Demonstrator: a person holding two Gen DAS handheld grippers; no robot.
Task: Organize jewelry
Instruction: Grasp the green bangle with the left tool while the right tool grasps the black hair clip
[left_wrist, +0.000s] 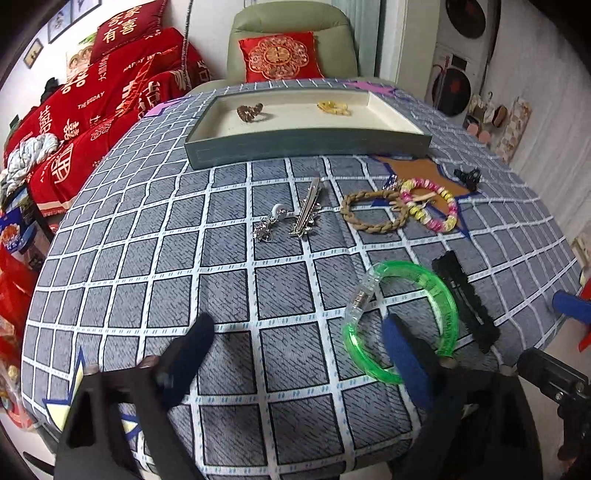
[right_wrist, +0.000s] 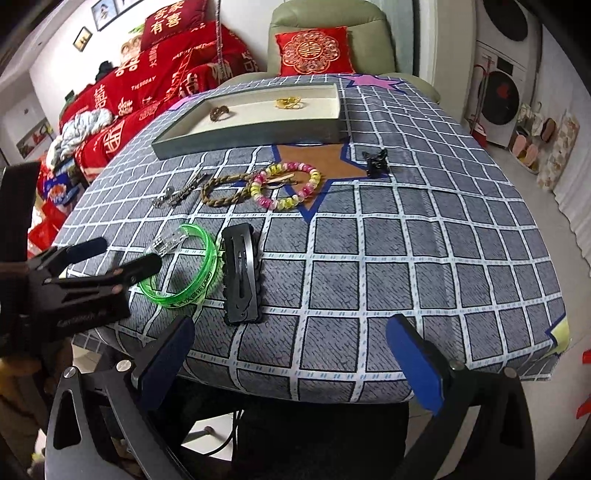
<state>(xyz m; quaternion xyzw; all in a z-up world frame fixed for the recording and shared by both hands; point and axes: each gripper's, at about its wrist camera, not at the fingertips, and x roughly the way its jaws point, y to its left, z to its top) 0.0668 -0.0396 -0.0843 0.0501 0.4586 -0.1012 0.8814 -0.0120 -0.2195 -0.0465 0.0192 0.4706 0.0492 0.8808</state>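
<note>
A grey tray (left_wrist: 306, 146) (right_wrist: 251, 134) at the table's far side holds a brown bracelet (left_wrist: 250, 112) and a gold piece (left_wrist: 333, 107). On the checked cloth lie a silver clip (left_wrist: 308, 206), a silver charm (left_wrist: 266, 223), a braided brown bracelet (left_wrist: 373, 210), a pink-yellow bead bracelet (left_wrist: 430, 203) (right_wrist: 284, 184), a green bangle (left_wrist: 402, 317) (right_wrist: 184, 266), a black hair clip (right_wrist: 241, 273) and a small black claw clip (right_wrist: 376, 162). My left gripper (left_wrist: 299, 350) is open, its right finger over the green bangle's near rim. My right gripper (right_wrist: 291, 350) is open and empty at the near table edge.
A green armchair with a red cushion (left_wrist: 280, 55) stands behind the table. Red bedding (left_wrist: 103, 92) is piled at the left. Shelves with round items (right_wrist: 498, 96) stand at the right. Star-shaped patches (right_wrist: 314, 162) mark the cloth.
</note>
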